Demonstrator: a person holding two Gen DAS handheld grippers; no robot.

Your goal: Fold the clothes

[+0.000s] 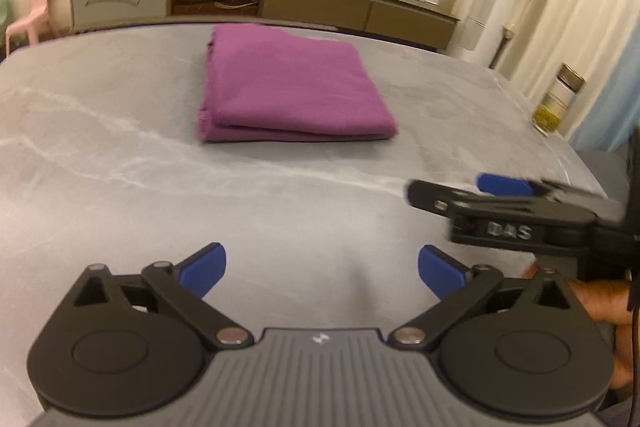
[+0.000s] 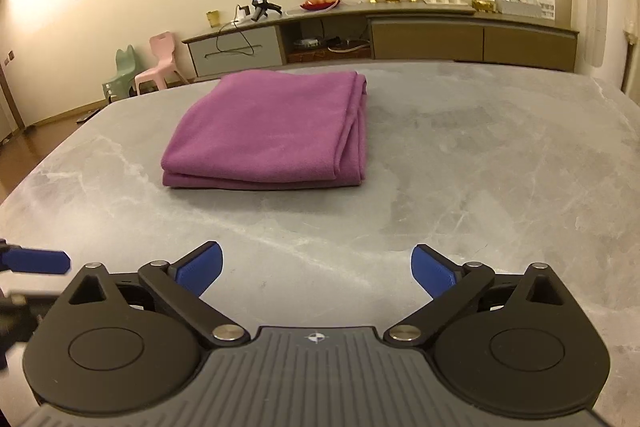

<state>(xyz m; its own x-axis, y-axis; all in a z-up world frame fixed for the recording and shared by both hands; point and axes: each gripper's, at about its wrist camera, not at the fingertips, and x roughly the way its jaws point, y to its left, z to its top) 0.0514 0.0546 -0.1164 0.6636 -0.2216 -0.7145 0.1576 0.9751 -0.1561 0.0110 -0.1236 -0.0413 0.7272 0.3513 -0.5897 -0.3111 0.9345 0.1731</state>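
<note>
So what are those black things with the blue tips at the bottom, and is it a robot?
Not a robot: a person holds a pincher tool in each hand, and each tool has a camera looking along its two fingers. One picture comes from the left gripper, the other from the right gripper. The blue tips are soft pads for pinching. Both pinchers stand wide open and hold nothing. In the left picture the right tool also pokes in from the side. On the grey marble-look table lies a purple cloth folded into a neat rectangle, beyond both tools and touched by neither. A glass jar with a metal lid stands at the table's edge.
</note>
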